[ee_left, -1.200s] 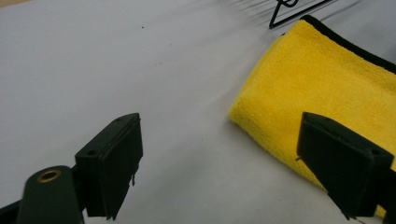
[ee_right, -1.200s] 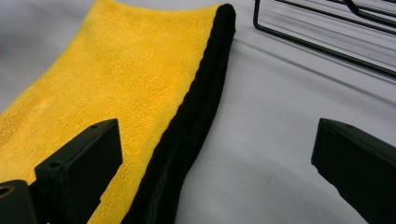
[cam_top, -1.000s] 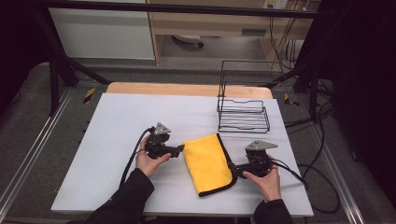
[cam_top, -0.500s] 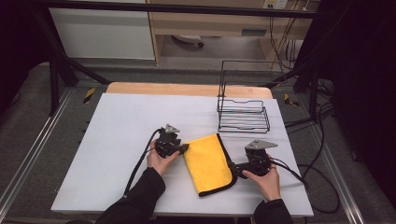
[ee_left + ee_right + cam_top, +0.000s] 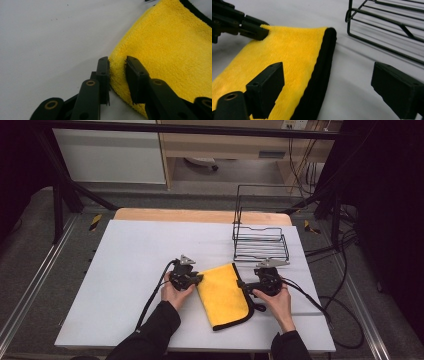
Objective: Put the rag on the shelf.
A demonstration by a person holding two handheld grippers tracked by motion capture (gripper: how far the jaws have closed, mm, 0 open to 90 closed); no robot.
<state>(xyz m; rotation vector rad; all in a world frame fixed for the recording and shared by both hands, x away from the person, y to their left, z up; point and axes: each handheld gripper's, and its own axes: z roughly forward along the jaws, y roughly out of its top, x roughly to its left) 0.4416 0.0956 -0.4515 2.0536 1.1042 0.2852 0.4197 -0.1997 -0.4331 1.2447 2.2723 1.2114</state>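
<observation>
The yellow cloth [image 5: 222, 295] lies flat on the white surface [image 5: 130, 260], low and centre in the high view, folded so its black-trimmed edge [image 5: 318, 75] runs down the right side. The two hands come at it from opposite edges, which suits lifting or folding it between them.

The left claw [image 5: 199, 280] sits at the cloth's upper left corner. In the left gripper view its jaws have just been closing and now stand narrow, with a plush fold of the yellow edge [image 5: 117, 72] bunched between them; the pads look pressed into the pile, so I judge this corner gripped. Taking a corner rather than the middle gives control of the whole edge.

The right claw [image 5: 242, 284] hovers at the black trim on the opposite side. In the right gripper view its jaws stand wide and have just begun closing, one over the yellow pile, one over bare surface, straddling the trim without pinching it yet.

The wire rack [image 5: 260, 242] stands apart, above and right of the cloth
</observation>
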